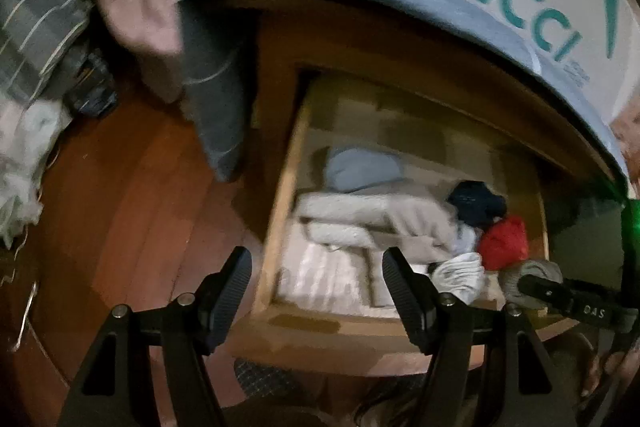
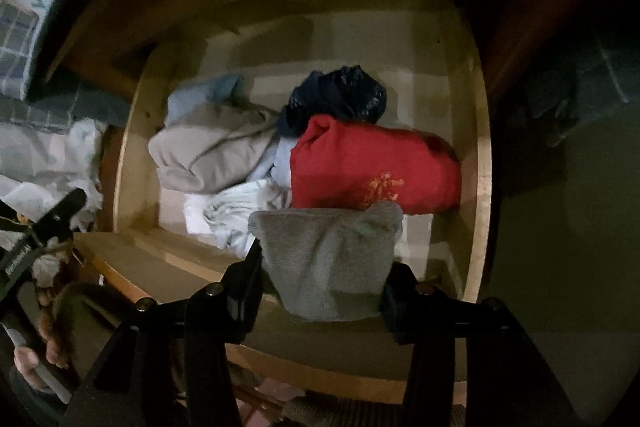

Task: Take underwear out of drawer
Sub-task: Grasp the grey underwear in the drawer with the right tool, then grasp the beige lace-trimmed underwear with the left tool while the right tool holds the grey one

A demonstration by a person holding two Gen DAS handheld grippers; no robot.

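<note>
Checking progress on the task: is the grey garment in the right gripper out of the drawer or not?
Partly out: the grey garment hangs clamped in the right gripper, raised over the drawer's front edge.

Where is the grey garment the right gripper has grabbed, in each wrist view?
Left wrist: grey garment at lower right, over the drawer's front right corner, beside the right gripper.
Right wrist: bottom centre, clamped between the fingers.
Shared landmark: red garment, just behind it.
</note>
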